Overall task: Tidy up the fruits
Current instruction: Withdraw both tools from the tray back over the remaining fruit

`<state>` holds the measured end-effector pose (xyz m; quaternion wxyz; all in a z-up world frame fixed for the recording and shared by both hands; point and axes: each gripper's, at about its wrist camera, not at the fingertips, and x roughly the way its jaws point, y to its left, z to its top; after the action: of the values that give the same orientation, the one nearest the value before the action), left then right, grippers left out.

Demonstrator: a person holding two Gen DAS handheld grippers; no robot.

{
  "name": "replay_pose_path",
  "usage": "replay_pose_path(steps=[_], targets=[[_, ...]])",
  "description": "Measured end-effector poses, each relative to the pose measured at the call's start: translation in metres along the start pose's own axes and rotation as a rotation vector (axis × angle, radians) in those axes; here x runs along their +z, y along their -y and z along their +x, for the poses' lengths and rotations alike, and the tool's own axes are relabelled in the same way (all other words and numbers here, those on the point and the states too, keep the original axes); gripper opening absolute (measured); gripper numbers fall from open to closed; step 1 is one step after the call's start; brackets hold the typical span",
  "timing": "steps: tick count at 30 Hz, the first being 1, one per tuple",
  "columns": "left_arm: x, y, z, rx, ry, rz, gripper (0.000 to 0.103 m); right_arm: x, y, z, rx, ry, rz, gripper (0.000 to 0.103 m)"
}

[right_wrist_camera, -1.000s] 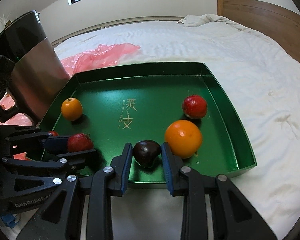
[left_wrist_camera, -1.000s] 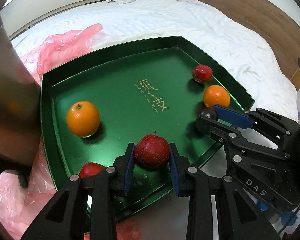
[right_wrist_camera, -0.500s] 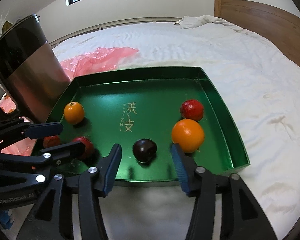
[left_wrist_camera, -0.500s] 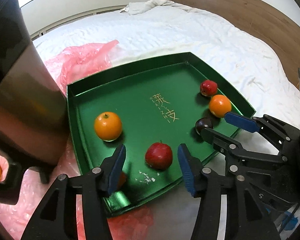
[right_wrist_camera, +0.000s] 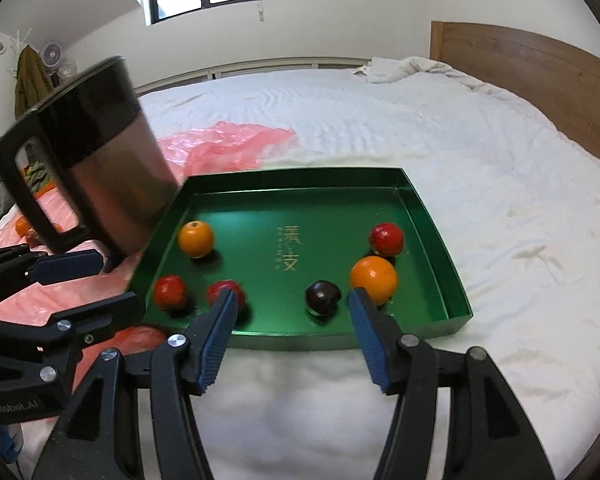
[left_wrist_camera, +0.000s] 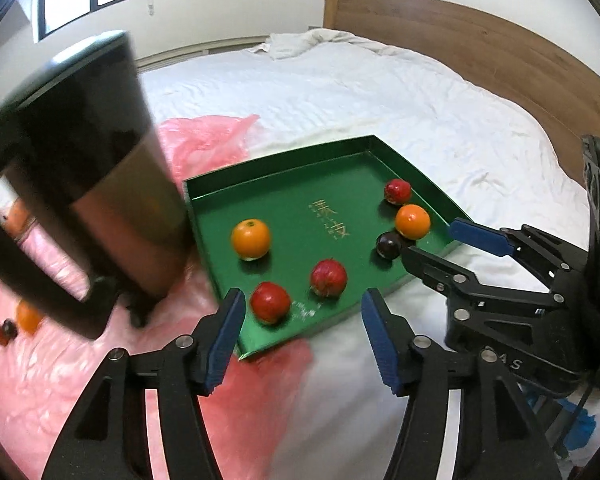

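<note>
A green tray point(left_wrist_camera: 284, 208) point(right_wrist_camera: 256, 220) lies on the white bed. It holds two oranges point(left_wrist_camera: 250, 239) point(left_wrist_camera: 412, 221), three red fruits point(left_wrist_camera: 328, 278) point(left_wrist_camera: 271, 303) point(left_wrist_camera: 397, 191) and a dark plum point(left_wrist_camera: 389, 245) point(right_wrist_camera: 322, 298). My left gripper point(left_wrist_camera: 303, 300) hangs above the tray's near edge, its jaws opening, and the pads touch no fruit. My right gripper point(right_wrist_camera: 293, 296) hovers over the front rim with jaws still opening wide. The plum sits free beyond its pads, and one red fruit point(right_wrist_camera: 225, 292) is partly hidden behind the left finger.
A steel kettle point(left_wrist_camera: 100, 200) point(right_wrist_camera: 92, 168) with a black handle stands by the tray's left side on a pink plastic bag point(left_wrist_camera: 204, 140). More small fruits point(left_wrist_camera: 28, 316) lie on the bag at far left. A wooden headboard point(right_wrist_camera: 520, 64) runs behind the bed.
The left gripper let go of a red fruit and the right let go of the dark plum. Both opened, rose and drew back from the tray.
</note>
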<state>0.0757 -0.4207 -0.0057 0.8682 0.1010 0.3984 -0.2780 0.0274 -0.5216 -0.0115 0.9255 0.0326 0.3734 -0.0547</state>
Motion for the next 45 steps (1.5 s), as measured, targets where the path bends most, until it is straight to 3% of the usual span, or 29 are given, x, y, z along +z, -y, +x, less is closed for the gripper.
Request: replay_pose_path(steps=[17, 28, 37, 45], targets=[[-0.056, -0.068, -0.088, 0.144, 0.055, -0.134, 0.064, -0.019, -0.078, -0.056, 0.074, 0.027, -0.086, 0.103], [-0.100, -0.132, -0.134, 0.255, 0.135, -0.166, 0.065, -0.022, -0.152, -0.078, 0.201, 0.056, -0.139, 0.103], [-0.137, -0.198, -0.157, 0.310, 0.116, -0.258, 0.065, -0.015, -0.225, -0.069, 0.297, 0.046, -0.229, 0.103], [-0.155, -0.263, -0.156, 0.371, 0.084, -0.338, 0.065, 0.005, -0.290, -0.035, 0.381, 0.032, -0.309, 0.103]])
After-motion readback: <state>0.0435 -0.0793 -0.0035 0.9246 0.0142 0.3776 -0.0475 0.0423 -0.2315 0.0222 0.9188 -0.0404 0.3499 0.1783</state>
